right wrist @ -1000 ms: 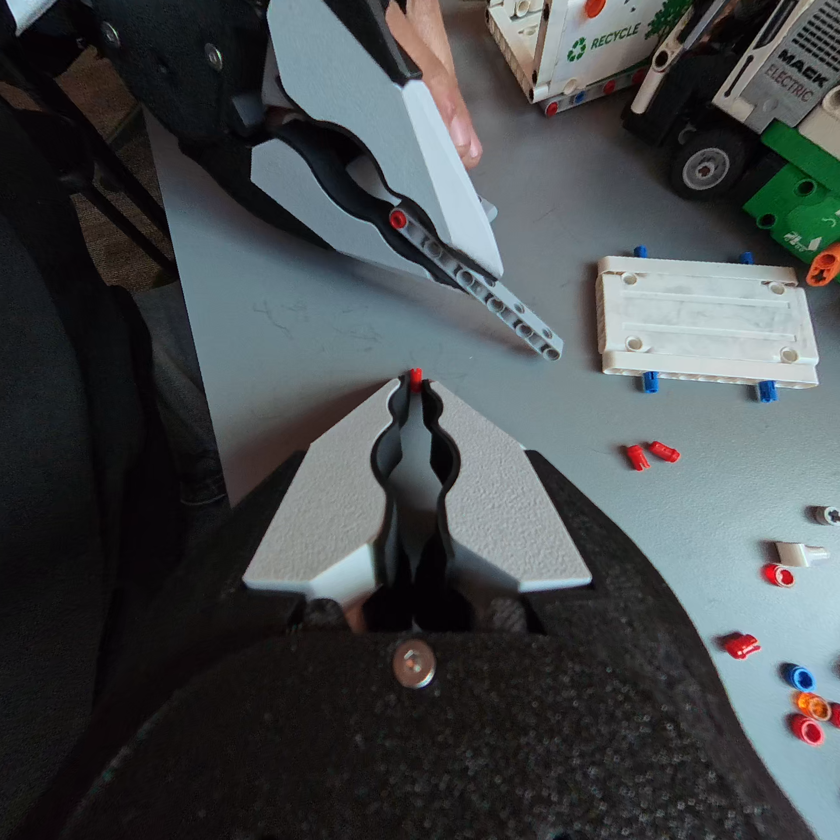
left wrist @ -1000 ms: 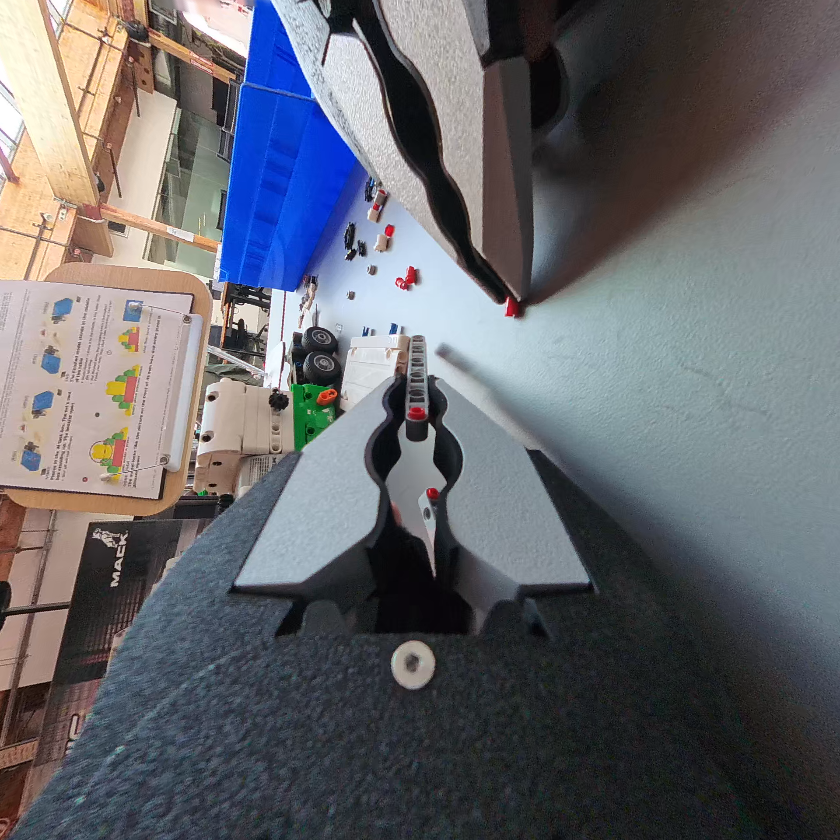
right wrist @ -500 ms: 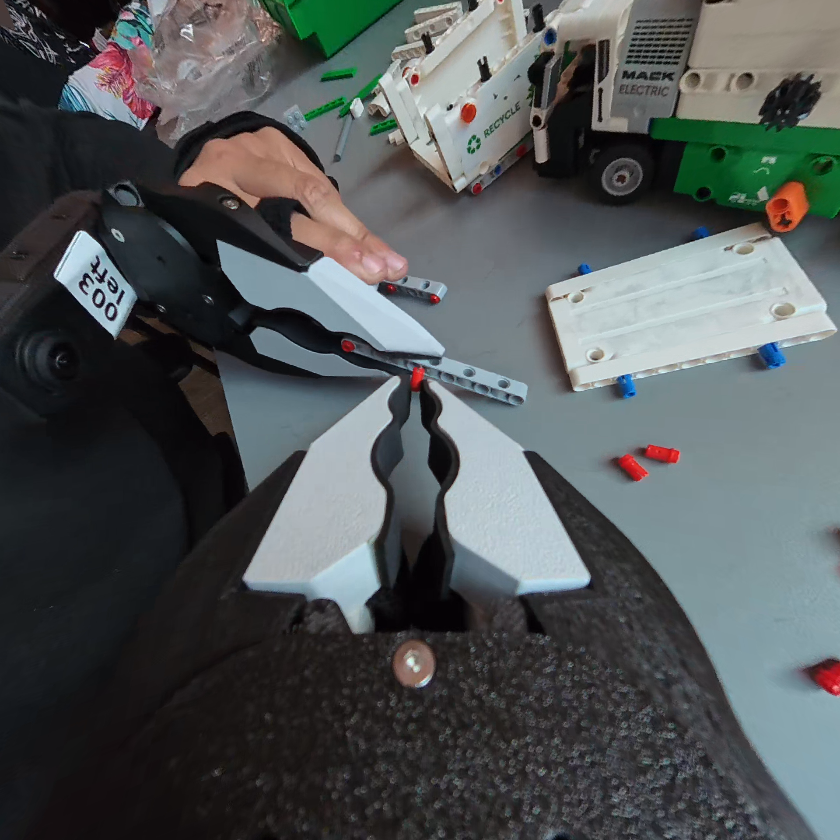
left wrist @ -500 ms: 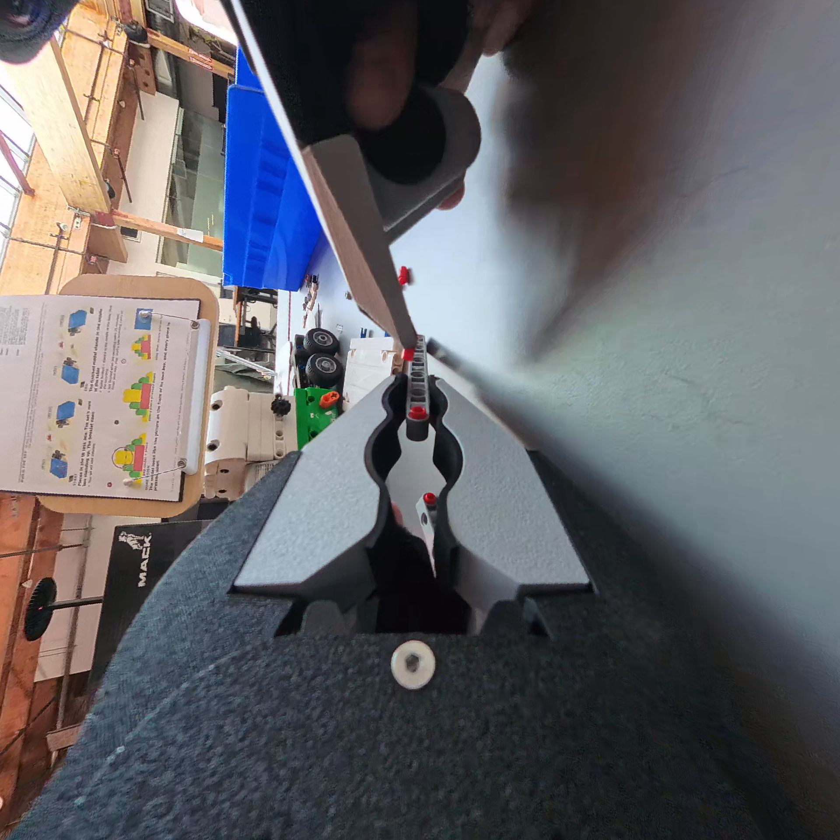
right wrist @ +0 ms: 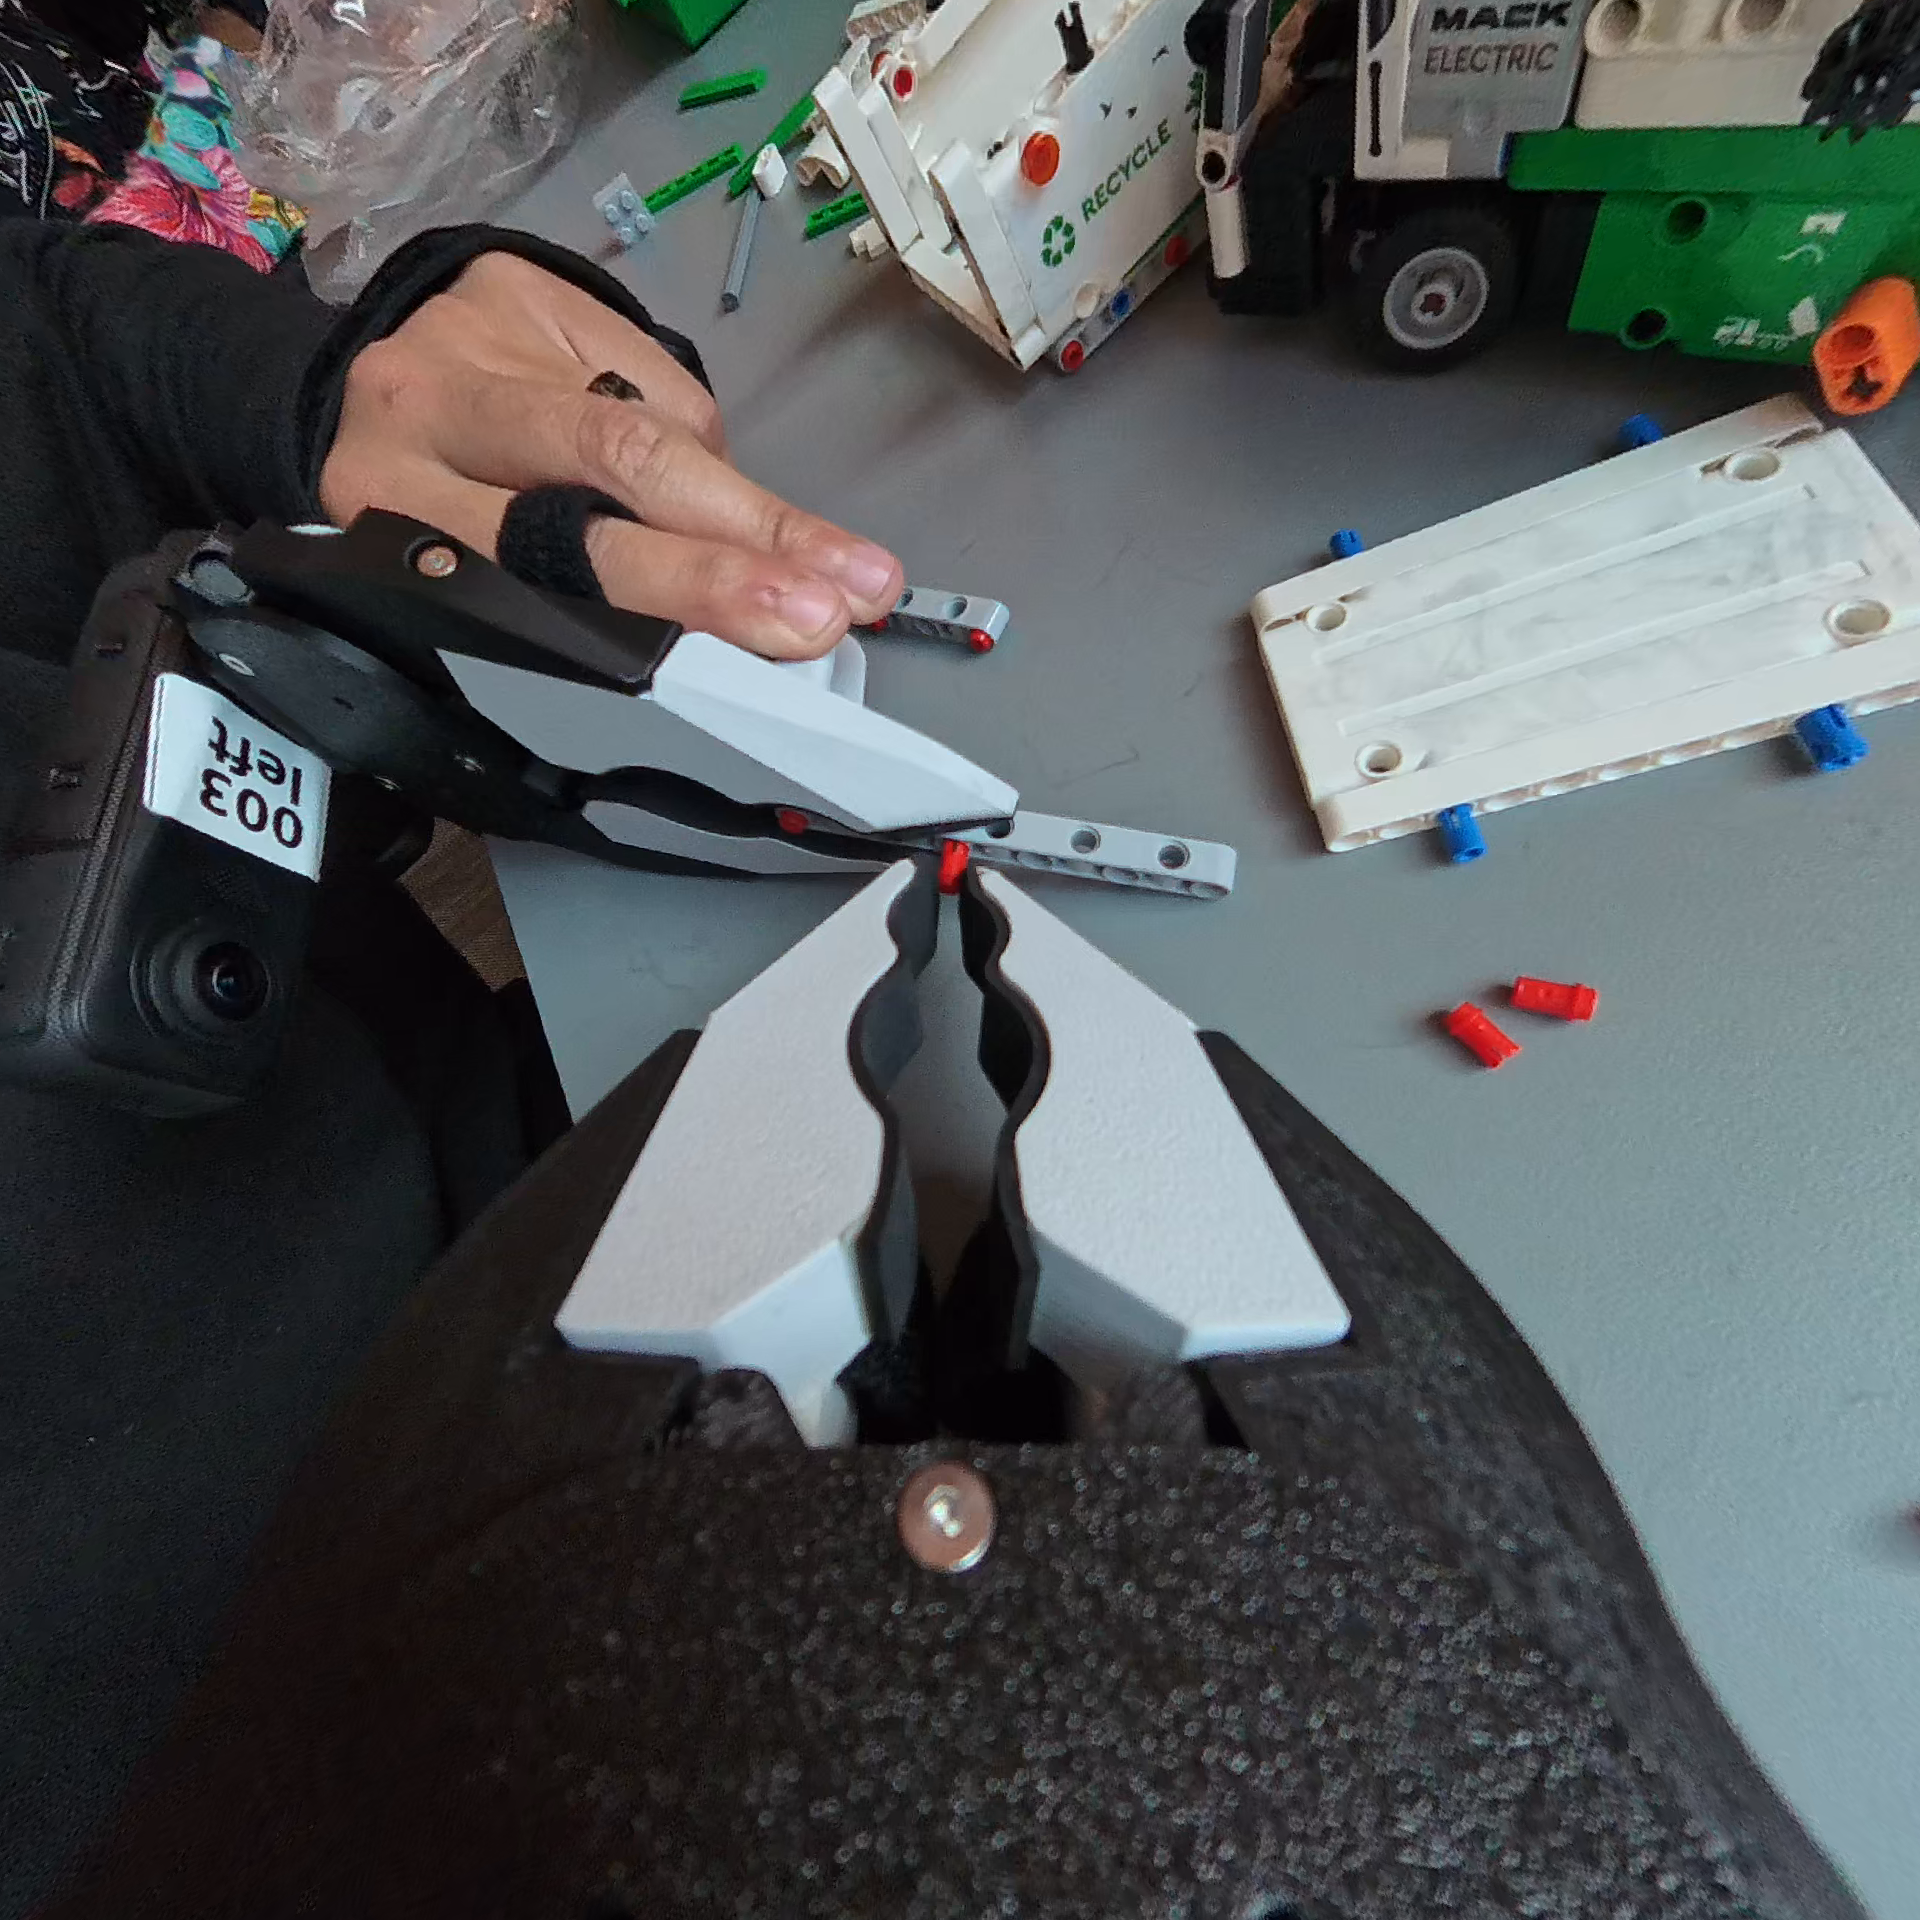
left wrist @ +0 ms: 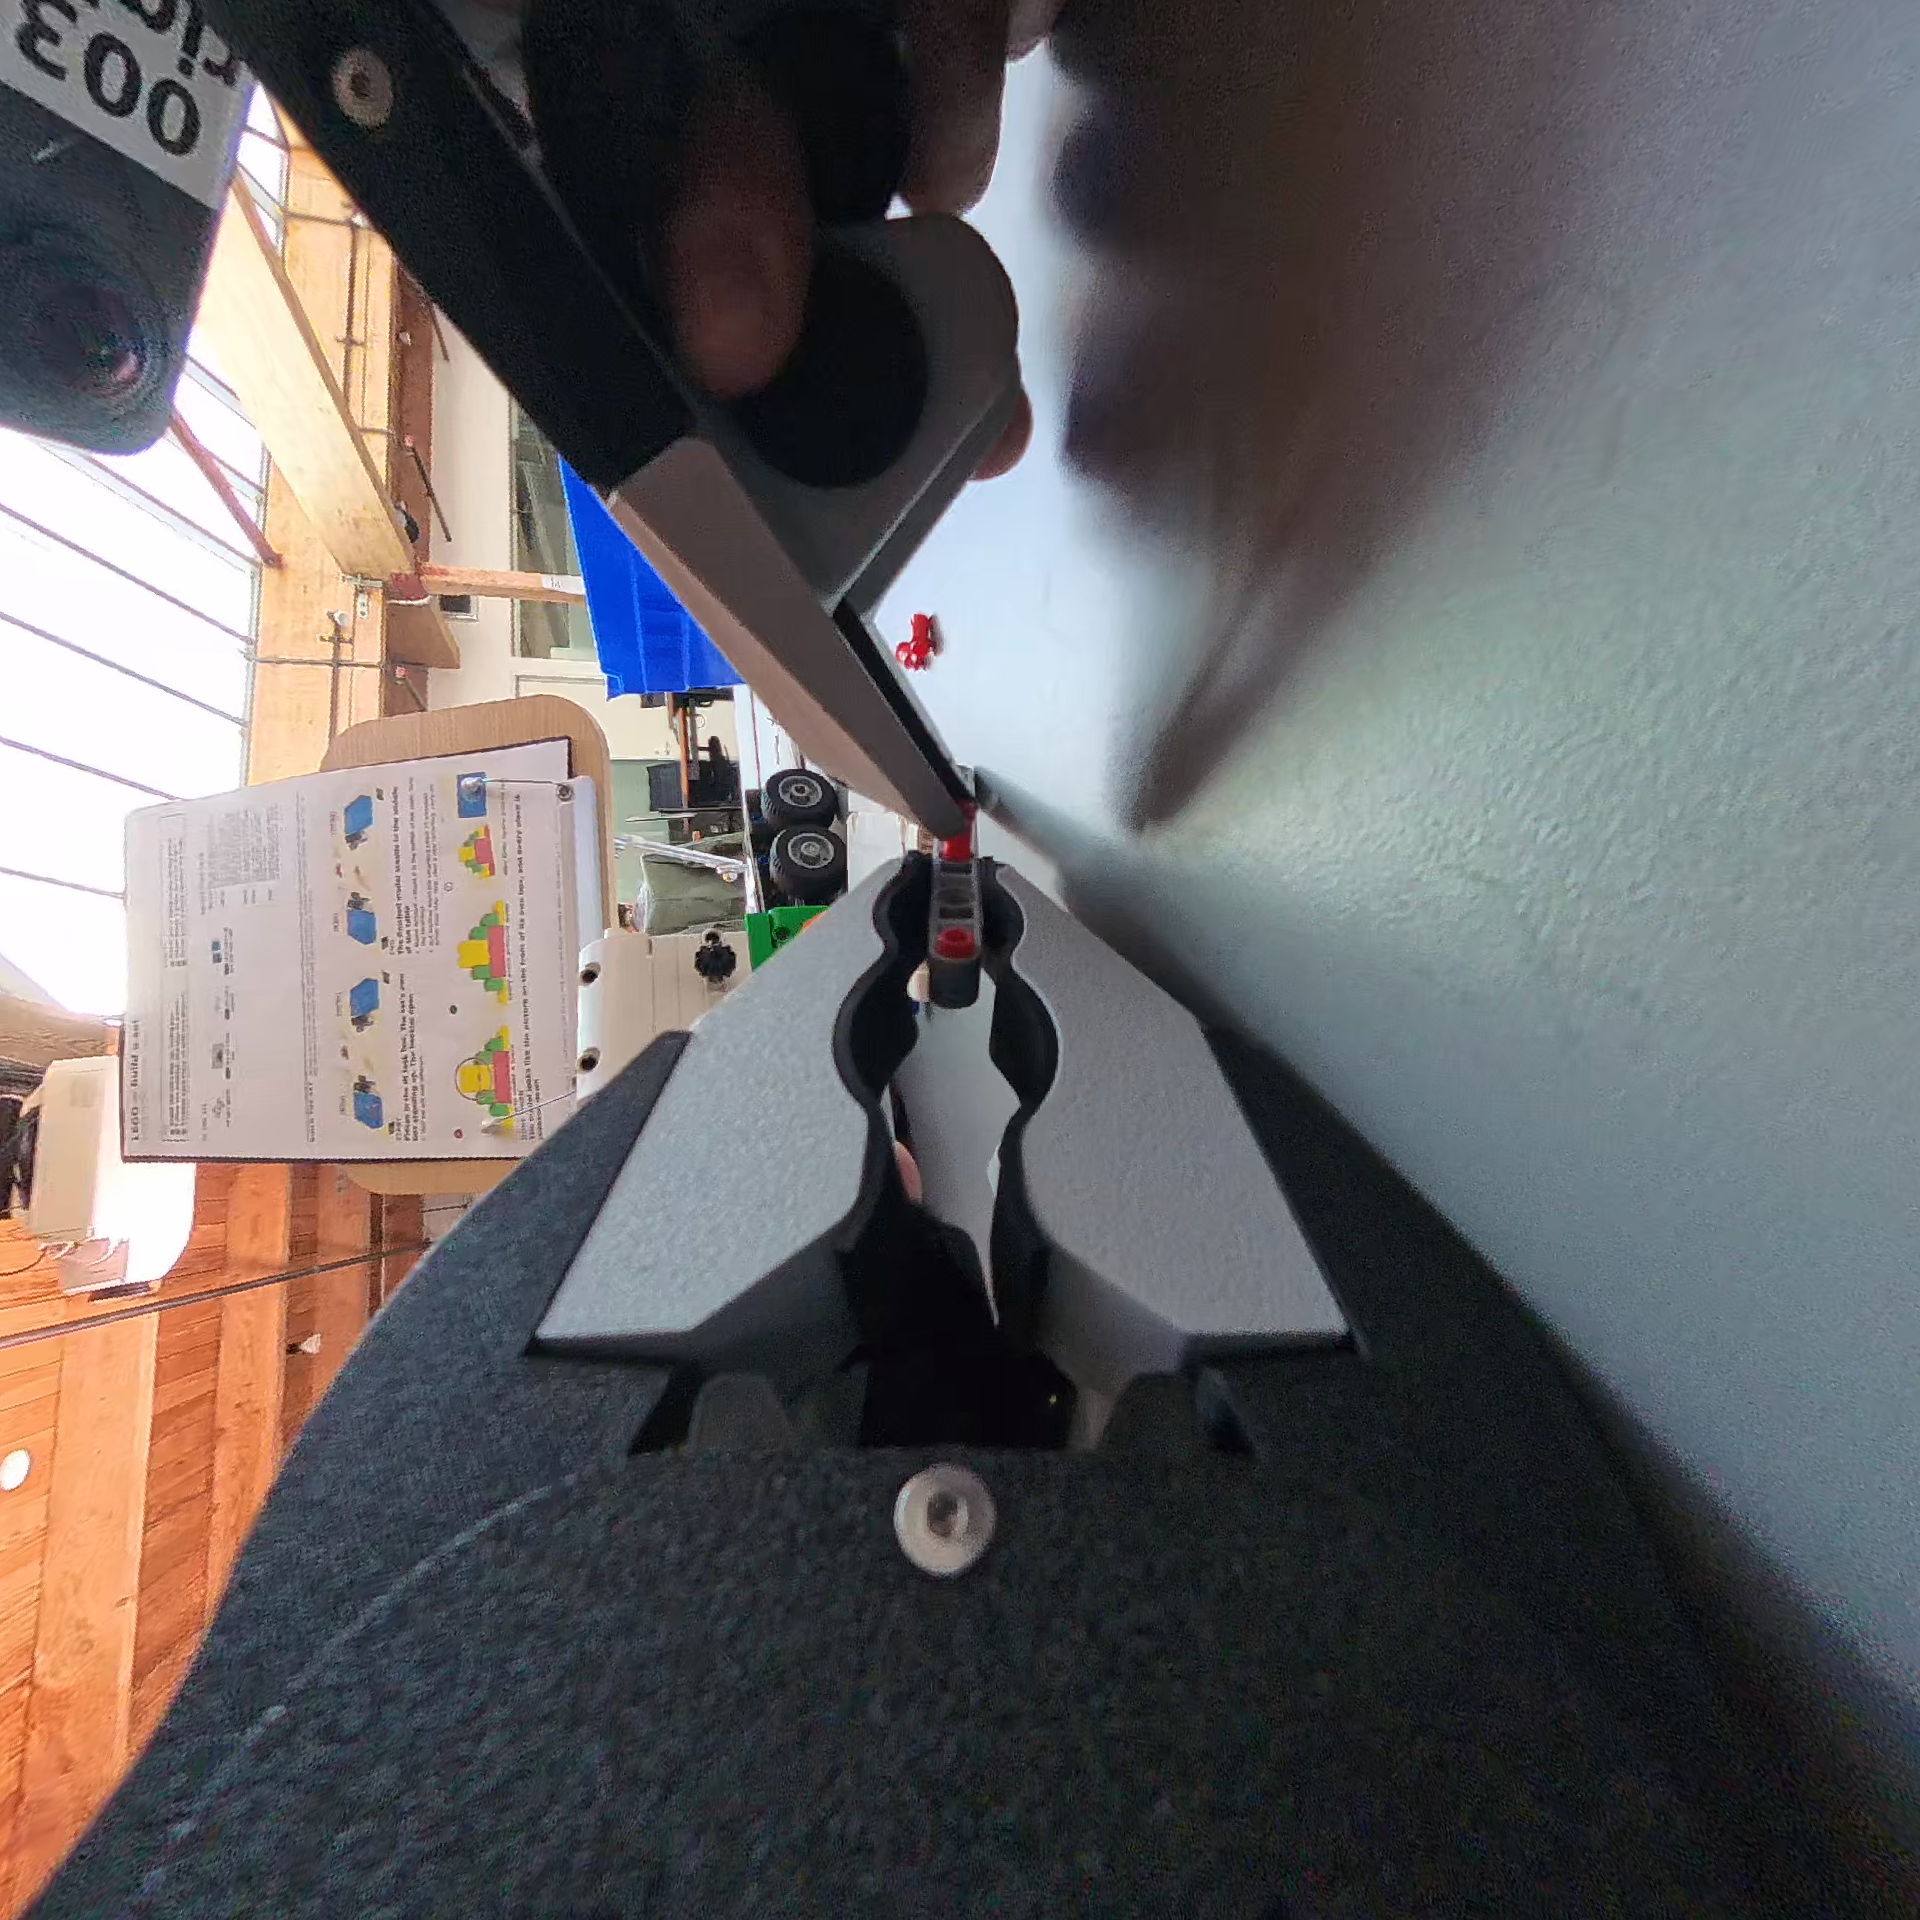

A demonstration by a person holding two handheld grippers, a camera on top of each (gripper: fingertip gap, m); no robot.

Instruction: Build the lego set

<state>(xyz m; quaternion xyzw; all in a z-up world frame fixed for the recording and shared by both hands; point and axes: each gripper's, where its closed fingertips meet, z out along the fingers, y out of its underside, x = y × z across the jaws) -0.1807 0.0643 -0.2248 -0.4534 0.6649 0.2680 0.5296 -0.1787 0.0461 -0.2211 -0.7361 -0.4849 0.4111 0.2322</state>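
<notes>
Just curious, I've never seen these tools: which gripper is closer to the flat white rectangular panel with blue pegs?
Left. The left gripper, holding a grey holed beam, points toward the white panel; the right gripper sits just behind it.

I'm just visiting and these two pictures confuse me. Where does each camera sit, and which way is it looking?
Left wrist view: sits on the left tool, rolled sideways, looking along its fingers at the grey beam it grips; the right tool comes in from above.
Right wrist view: sits on the right tool, looking down at the grey table, with the person's hand on the left tool.
Shared: both tools, the grey beam and the red pin meeting it.
</notes>
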